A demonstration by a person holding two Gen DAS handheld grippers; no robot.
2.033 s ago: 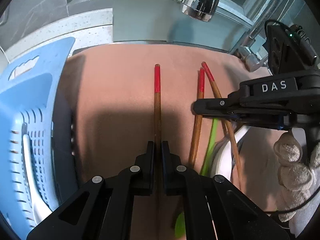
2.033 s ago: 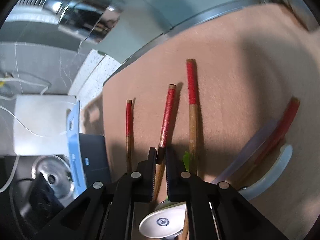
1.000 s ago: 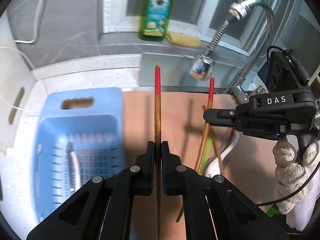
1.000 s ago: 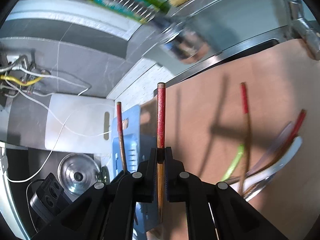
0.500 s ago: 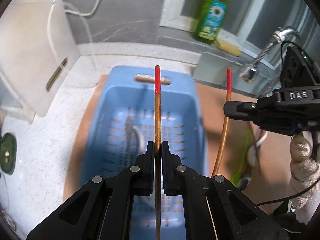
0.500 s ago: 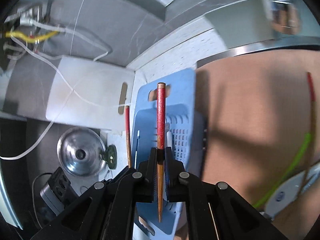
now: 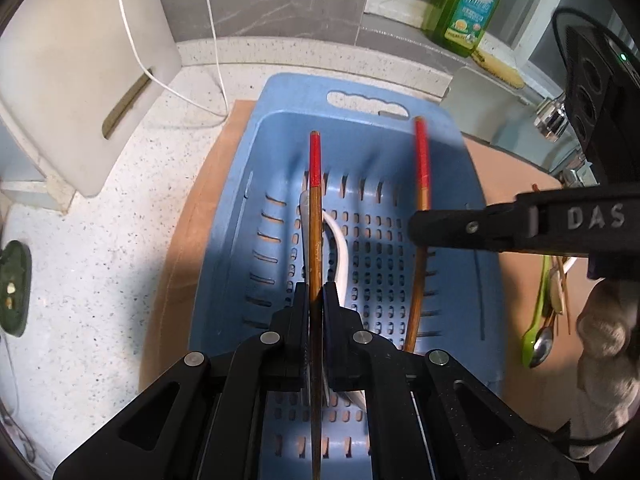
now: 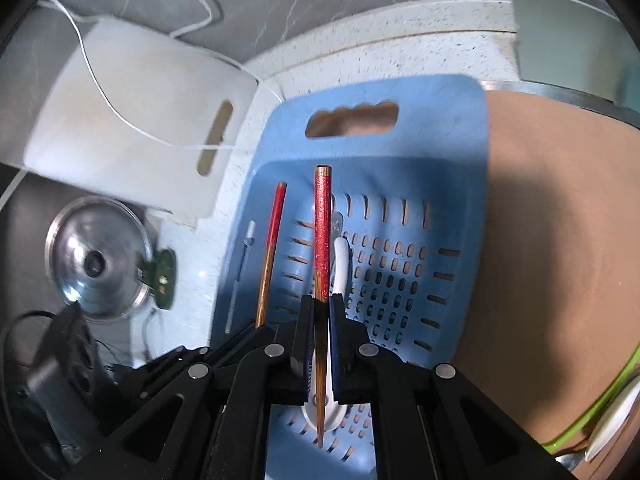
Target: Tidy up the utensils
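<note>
My left gripper (image 7: 316,292) is shut on a red-tipped wooden chopstick (image 7: 315,216), held over the blue slotted basket (image 7: 276,128). To its right my right gripper (image 7: 420,228) hangs over the same basket, shut on a second red-tipped chopstick (image 7: 421,164). In the right wrist view that gripper (image 8: 320,304) clamps its chopstick (image 8: 322,232), with the left one's chopstick (image 8: 274,224) just to the left. A white spoon (image 8: 340,264) lies on the basket's floor. More utensils (image 7: 544,312), a green spoon and a metal one among them, lie on the brown mat (image 8: 560,240) to the right.
A white cutting board (image 7: 80,80) with a white cable across it leans at the back left. A green soap bottle (image 7: 464,4) and the faucet head (image 7: 554,116) stand at the back right. A steel lid (image 8: 96,256) lies left of the basket. A gloved hand (image 7: 608,332) holds the right gripper.
Both grippers have carried their chopsticks leftward from the brown mat to above the blue basket and have sunk a little. Both stay shut.
</note>
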